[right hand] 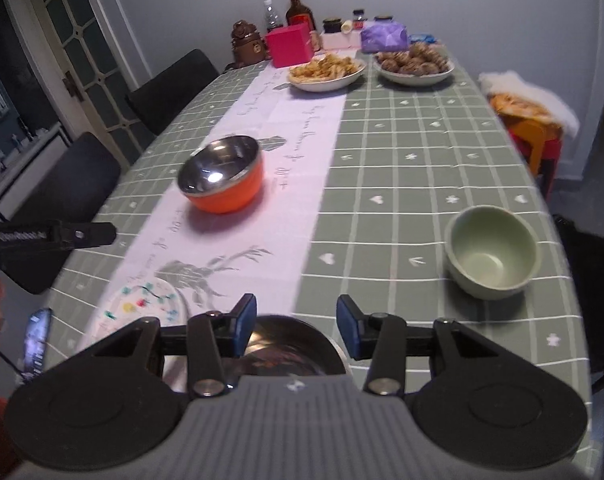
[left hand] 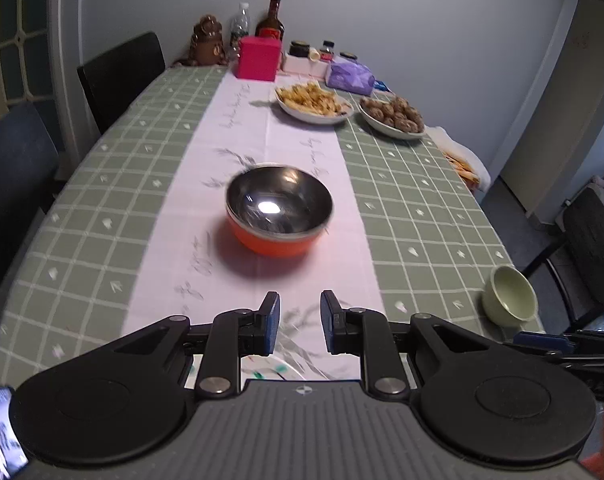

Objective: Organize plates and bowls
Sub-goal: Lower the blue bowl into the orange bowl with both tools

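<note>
Left wrist view has the left gripper (left hand: 300,322) held above the pale pink runner (left hand: 262,152) with its blue-padded fingers (left hand: 271,322) parted and nothing between them. Just beyond the fingertips, on that runner, sits the orange bowl (left hand: 279,213), steel-lined and upright, a little blurred. Taking this bowl as the landmark: nearer the camera than it, under the left gripper, the rim of a painted plate (left hand: 278,368) shows on the runner, and in the right wrist view it lies nearer and to the left (right hand: 144,308). The right gripper (right hand: 297,330) hangs with its fingers (right hand: 246,330) spread wide, gripping nothing, above a dark metal bowl (right hand: 290,350) that lies nearer the camera than the orange bowl (right hand: 222,176) and to its right. A pale green bowl (right hand: 492,254) stands upright well to the right of the orange one, on the green checked tablecloth (right hand: 402,152) near the table's edge. Far beyond the orange bowl, a white plate of fries (left hand: 313,101) and, beside it to the right, a plate of brown round pieces (left hand: 393,117) rest well apart from it. Farther still, against the wall, stand a pink box (left hand: 258,58), a dark bottle (left hand: 271,20), some jars (left hand: 300,49) and a purple bag (left hand: 350,76). Left of the orange bowl, off the table, two dark chairs (left hand: 122,72) face the cloth.
</note>
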Demonstrator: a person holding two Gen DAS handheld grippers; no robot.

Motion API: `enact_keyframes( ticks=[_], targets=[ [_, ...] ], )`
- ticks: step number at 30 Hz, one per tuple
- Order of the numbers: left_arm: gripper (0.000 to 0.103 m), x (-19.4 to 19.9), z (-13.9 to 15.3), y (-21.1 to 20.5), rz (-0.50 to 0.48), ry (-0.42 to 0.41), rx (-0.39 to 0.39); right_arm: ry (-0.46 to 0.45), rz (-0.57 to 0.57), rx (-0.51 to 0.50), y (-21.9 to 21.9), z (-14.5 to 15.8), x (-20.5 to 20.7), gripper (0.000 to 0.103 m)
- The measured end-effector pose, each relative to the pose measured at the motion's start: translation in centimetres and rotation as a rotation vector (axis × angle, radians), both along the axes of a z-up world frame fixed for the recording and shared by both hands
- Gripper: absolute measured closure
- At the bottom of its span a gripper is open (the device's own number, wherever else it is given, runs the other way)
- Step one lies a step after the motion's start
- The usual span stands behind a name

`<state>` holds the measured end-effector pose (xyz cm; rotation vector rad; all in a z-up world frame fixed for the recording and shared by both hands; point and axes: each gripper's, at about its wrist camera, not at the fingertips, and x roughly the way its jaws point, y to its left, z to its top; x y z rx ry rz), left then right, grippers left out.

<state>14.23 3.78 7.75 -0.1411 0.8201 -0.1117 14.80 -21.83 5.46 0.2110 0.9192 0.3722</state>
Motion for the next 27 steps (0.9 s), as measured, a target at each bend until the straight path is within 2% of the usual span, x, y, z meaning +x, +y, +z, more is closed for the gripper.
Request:
enact_keyframes(
  ticks=[6,10,13,18,22,27],
  targets=[
    [0.079,3.8,-0.3,1.6,0.008,0.004,0.014,0.061,0.010,0.055,3.8,1.6,4.9,0.057],
    [0.075,6.9,-0.8,2.5,0.012,0.014,-0.006,0.110,-0.047,0.078,5.8,1.4,8.7,0.057],
    [0.071,9.4,-1.6,3.2,0.056,0.035,0.002,0.153,-0.102,0.083,7.0,0.5,11.7,0.058],
    [0.071,13.1,-3.8,4.6,0.127,0.088,0.011,0.224,-0.159,0.057,8.9,-1.6,16.0,0.060],
    [0.071,15.2,-5.0,5.1,0.141,0.114,-0.048,0.246,-0.166,0.037,10.3,-3.2,18.6,0.063],
    [0.071,17.2,-6.9,5.0,0.184,0.155,-0.070,0.287,-0.194,0.036,11.0,-5.1,20.9,0.072]
  ],
)
